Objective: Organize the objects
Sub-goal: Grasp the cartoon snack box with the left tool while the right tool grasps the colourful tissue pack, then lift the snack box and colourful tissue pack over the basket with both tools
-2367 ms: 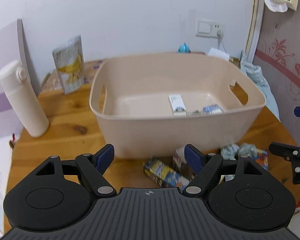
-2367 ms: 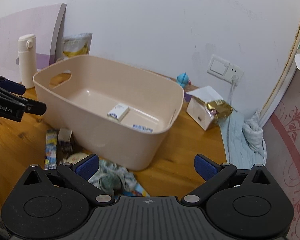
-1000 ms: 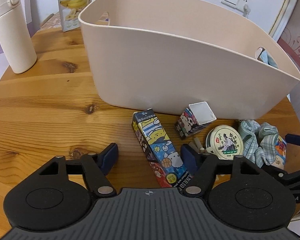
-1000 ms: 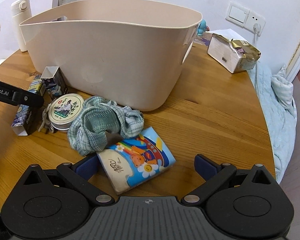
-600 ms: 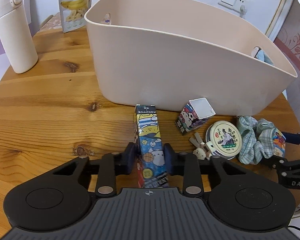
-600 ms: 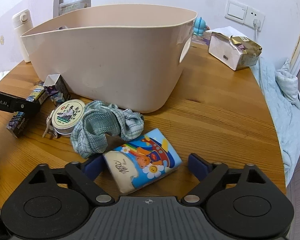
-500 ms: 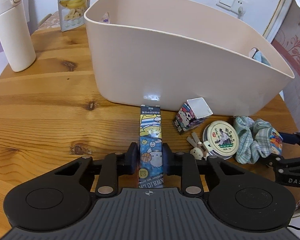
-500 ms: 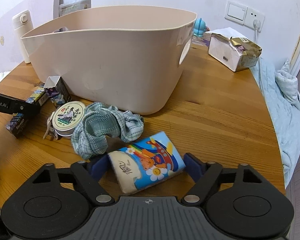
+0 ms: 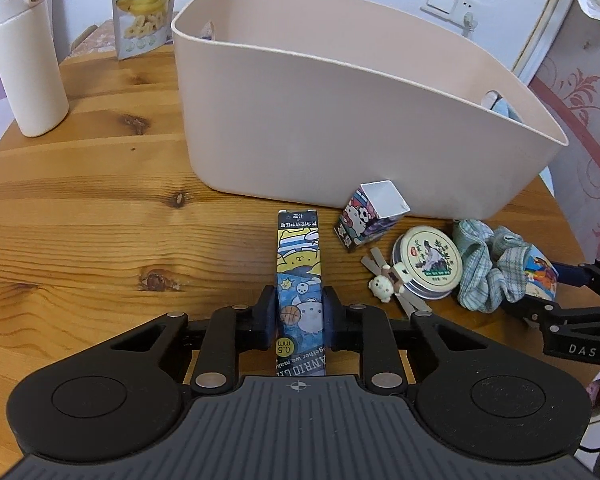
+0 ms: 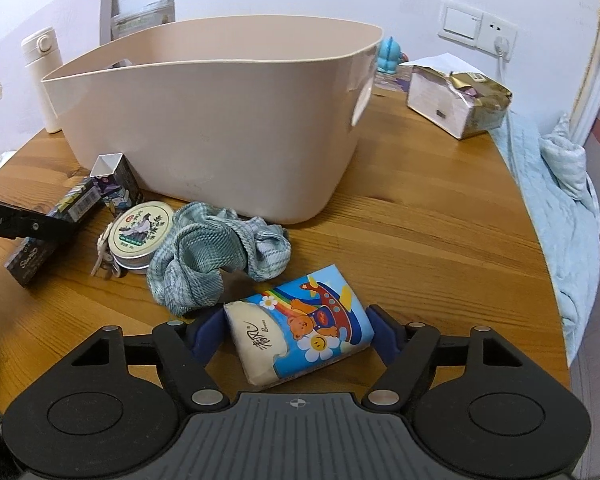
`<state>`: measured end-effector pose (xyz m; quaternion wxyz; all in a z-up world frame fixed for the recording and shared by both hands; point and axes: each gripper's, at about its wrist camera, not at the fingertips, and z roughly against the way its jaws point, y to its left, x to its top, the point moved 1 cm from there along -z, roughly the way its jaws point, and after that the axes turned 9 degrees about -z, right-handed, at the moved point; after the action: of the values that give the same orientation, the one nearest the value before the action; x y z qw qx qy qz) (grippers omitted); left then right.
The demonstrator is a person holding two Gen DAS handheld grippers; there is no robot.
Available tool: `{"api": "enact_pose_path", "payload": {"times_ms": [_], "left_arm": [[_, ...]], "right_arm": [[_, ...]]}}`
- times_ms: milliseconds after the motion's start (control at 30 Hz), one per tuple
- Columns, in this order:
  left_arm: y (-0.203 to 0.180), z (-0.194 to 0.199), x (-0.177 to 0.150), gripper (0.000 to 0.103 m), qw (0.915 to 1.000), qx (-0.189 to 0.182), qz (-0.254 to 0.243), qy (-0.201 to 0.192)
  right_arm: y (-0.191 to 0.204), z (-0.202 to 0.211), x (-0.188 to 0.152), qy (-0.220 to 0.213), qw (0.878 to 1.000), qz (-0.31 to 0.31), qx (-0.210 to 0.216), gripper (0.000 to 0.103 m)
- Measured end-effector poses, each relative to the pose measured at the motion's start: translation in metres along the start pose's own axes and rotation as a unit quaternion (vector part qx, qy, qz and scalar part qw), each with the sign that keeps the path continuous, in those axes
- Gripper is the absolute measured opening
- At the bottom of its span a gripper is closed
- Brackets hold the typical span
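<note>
A beige plastic bin (image 9: 340, 120) stands on the round wooden table (image 9: 80, 220); it also shows in the right wrist view (image 10: 220, 128). My left gripper (image 9: 299, 312) is shut on a long cartoon-printed pen box (image 9: 299, 264), which points toward the bin. My right gripper (image 10: 296, 334) has closed on a rainbow-printed tissue pack (image 10: 300, 336), its pads touching both ends. In front of the bin lie a small cartoon carton (image 9: 370, 216), a round tin (image 9: 428, 260), a bear hair clip (image 9: 388, 284) and a green checked scrunchie (image 10: 216, 256).
A white flask (image 9: 24, 56) and a banana snack bag (image 9: 144, 4) stand at the table's back left. A gold-topped box (image 10: 456, 100) and a blue figure (image 10: 388, 56) sit behind the bin. A light blue cloth (image 10: 560, 200) hangs off the right edge.
Both grippers came down from above the bin to the table. The left one shut on the pen box and turned it straight. The right one closed in on the tissue pack.
</note>
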<state>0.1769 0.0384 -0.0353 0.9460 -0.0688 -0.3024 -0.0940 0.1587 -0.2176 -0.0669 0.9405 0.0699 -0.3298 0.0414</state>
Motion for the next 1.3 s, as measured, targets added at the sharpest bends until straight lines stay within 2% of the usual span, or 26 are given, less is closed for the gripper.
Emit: {"api": "enact_pose_path", "payload": {"times_ms": [200, 333, 500, 933, 1300], "left_arm": [[-0.001, 0.016, -0.003, 0.023, 0.9998, 0.003, -0.007, -0.016], [-0.003, 0.029, -0.004, 0.023, 0.9994, 0.002, -0.014, -0.032], [-0.007, 0.044, -0.002, 0.023, 0.9984, 0.005, -0.026, -0.05], [-0.011, 0.079, 0.004, 0.023, 0.9939, 0.004, -0.057, -0.094], [-0.009, 0.095, 0.028, 0.023, 0.9899, 0.005, -0.06, -0.128]], "right_arm": [[-0.002, 0.016, -0.002, -0.013, 1.0, -0.011, -0.001, 0.073], [0.0, 0.027, 0.0, -0.015, 0.999, -0.027, 0.017, 0.073], [0.006, 0.04, 0.003, -0.028, 0.999, -0.02, 0.017, 0.073], [0.02, 0.079, 0.025, -0.088, 0.996, 0.001, 0.017, 0.073], [0.019, 0.094, 0.047, -0.12, 0.993, 0.007, 0.012, 0.073]]}}
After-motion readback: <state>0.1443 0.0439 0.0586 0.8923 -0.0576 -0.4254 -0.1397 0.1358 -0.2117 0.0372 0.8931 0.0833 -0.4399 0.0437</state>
